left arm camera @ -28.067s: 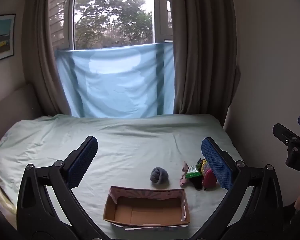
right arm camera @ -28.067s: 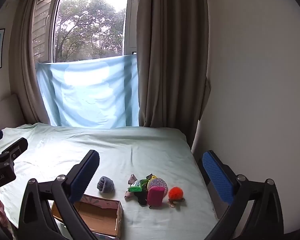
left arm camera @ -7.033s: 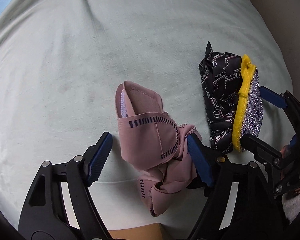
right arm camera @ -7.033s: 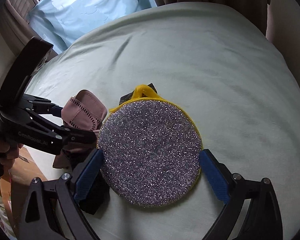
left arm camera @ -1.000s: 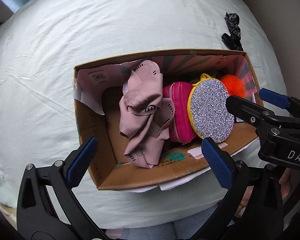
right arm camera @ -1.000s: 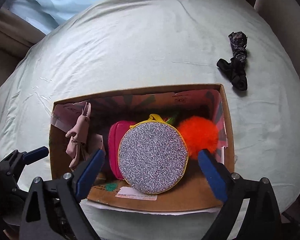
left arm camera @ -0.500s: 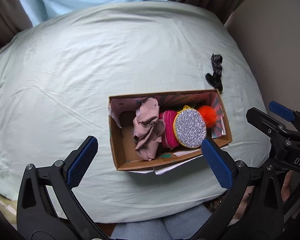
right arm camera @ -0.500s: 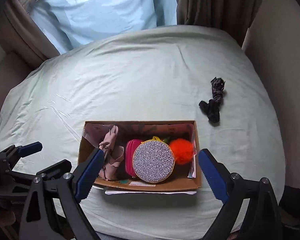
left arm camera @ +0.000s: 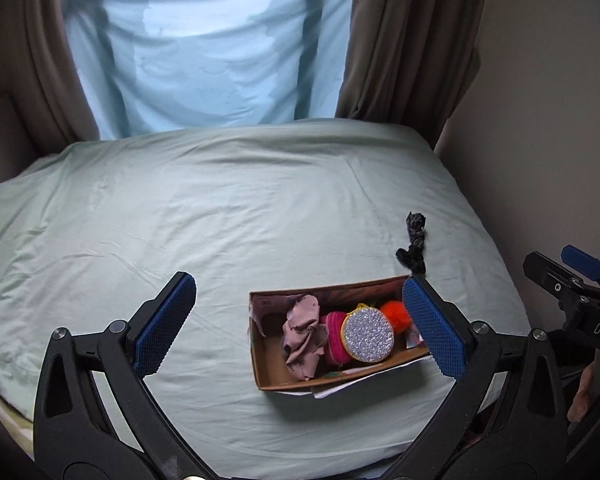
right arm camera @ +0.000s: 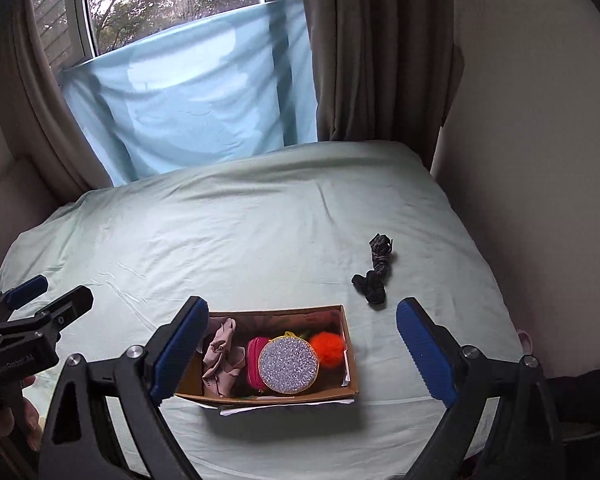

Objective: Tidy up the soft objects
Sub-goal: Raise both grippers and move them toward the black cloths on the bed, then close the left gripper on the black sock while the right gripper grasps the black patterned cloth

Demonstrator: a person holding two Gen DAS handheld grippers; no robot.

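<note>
A cardboard box [left arm camera: 274, 376] [right arm camera: 350, 372] lies on the pale green bed near its front edge. In it are a pink cloth [left arm camera: 302, 330] [right arm camera: 220, 350], a magenta pouch [left arm camera: 332, 338] [right arm camera: 254, 356], a round glitter purse [left arm camera: 367, 334] [right arm camera: 289, 364] and an orange pompom [left arm camera: 394, 312] [right arm camera: 327, 345]. A black patterned cloth [left arm camera: 414, 242] [right arm camera: 376, 274] lies on the bed behind the box to the right. My left gripper [left arm camera: 298, 328] and right gripper [right arm camera: 302, 350] are both open and empty, held high above the box.
The bed [left arm camera: 220, 208] fills the middle of both views. A blue sheet [left arm camera: 208, 48] hangs over the window behind it, between brown curtains [left arm camera: 400, 36]. A wall [left arm camera: 548, 120] runs close along the bed's right side.
Both grippers have pulled up and back from the box, and the views tilted up so the window and curtains show. The box contents have not moved.
</note>
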